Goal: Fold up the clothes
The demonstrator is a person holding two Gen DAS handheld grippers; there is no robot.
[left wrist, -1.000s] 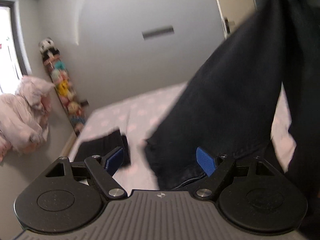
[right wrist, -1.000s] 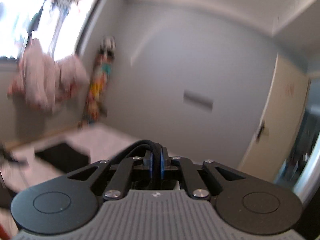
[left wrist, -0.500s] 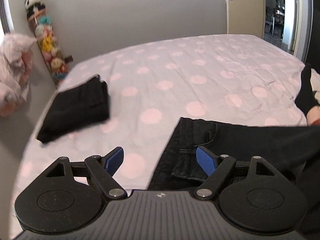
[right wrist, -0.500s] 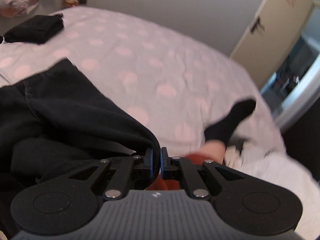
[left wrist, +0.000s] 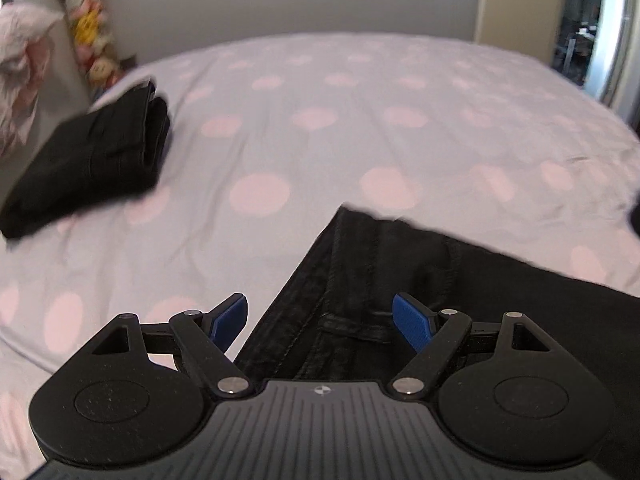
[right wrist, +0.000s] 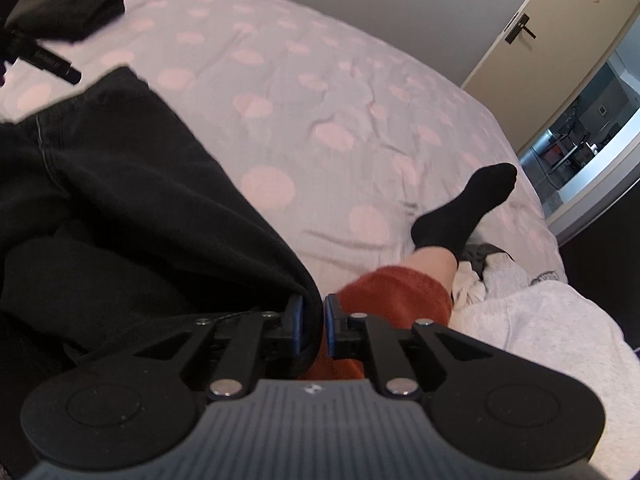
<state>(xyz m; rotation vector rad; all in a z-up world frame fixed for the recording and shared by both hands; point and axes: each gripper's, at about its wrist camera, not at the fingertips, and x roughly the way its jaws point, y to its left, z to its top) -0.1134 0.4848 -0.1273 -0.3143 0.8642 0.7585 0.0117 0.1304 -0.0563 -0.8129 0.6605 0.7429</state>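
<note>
Black jeans (left wrist: 420, 264) lie spread on the bed, waistband end toward the left wrist view. My left gripper (left wrist: 320, 320) hovers just above that waistband, open, its blue pads (left wrist: 412, 322) on either side of the cloth without touching it. In the right wrist view the jeans (right wrist: 120, 184) drape from the left down into my right gripper (right wrist: 313, 320), which is shut on a fold of their edge. A folded black garment (left wrist: 92, 160) rests at the bed's far left corner.
The bed (left wrist: 360, 120) has a pale sheet with pink dots. A person's leg in a black sock (right wrist: 464, 208) and rust-coloured fabric (right wrist: 392, 296) lies right of my right gripper. Grey clothes (right wrist: 540, 320) are heaped at the right. Plush toys (left wrist: 88, 28) hang by the wall.
The jeans, held up in the air a second ago, have come down onto the bed. Both grippers dropped low with them. The left stayed open, the right stayed shut.
</note>
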